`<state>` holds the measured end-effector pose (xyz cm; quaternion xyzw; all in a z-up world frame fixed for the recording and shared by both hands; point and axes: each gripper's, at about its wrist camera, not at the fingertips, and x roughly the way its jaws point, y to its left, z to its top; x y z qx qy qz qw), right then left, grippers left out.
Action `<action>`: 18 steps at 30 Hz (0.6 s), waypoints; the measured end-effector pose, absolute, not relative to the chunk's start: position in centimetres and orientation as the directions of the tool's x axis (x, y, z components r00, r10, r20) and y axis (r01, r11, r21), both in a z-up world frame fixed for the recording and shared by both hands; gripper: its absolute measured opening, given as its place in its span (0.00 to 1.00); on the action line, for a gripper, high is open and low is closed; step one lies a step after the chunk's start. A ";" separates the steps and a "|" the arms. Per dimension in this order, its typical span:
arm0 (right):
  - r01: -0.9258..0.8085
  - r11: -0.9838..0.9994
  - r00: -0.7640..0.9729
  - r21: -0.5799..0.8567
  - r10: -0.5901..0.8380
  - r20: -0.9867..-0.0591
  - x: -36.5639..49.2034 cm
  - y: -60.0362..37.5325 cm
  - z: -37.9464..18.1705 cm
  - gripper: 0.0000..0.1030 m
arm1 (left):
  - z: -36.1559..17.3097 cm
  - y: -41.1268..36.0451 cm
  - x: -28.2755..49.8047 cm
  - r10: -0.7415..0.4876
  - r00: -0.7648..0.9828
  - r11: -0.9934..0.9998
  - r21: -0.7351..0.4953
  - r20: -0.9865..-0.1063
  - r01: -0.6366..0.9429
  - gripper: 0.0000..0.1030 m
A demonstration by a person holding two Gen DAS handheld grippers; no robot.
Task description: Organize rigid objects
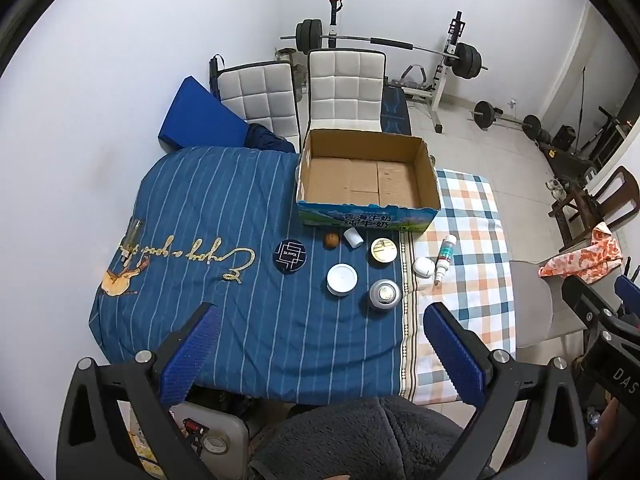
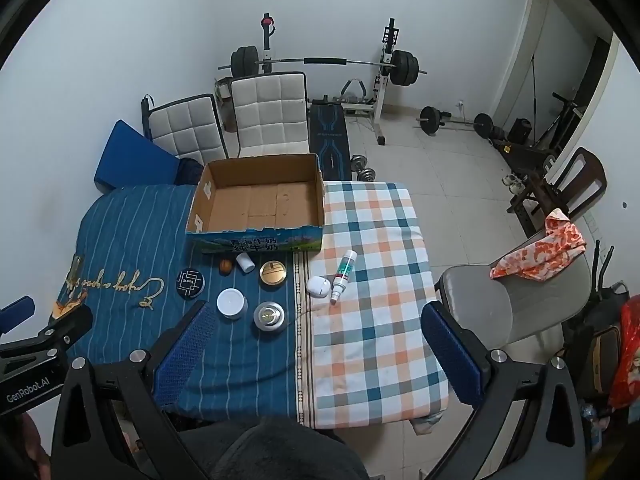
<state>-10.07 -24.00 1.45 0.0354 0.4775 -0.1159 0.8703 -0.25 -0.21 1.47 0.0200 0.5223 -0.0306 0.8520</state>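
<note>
Fingers on both sides are spread wide with nothing between them: left gripper (image 1: 318, 350) and right gripper (image 2: 316, 350) just hang over the near end of the table. So I'm at the very start, cardboard box (image 1: 428, 178) at upper centre is empty. Everything sits in a cluster mid-frame below the box. Next I'd drop onto one piece, probably the spray bottle (image 2: 342, 271): it lies flat, long axis running steeply up the frame, nozzle toward the bottom, so I'd close across its body
</note>
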 end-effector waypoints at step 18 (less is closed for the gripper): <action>0.225 0.973 0.529 -0.050 -0.165 -0.832 -10.5 -24.5 1.4 1.00 | 1.4 -0.6 -0.5 -0.035 0.464 0.998 -0.006 -0.885 0.064 1.00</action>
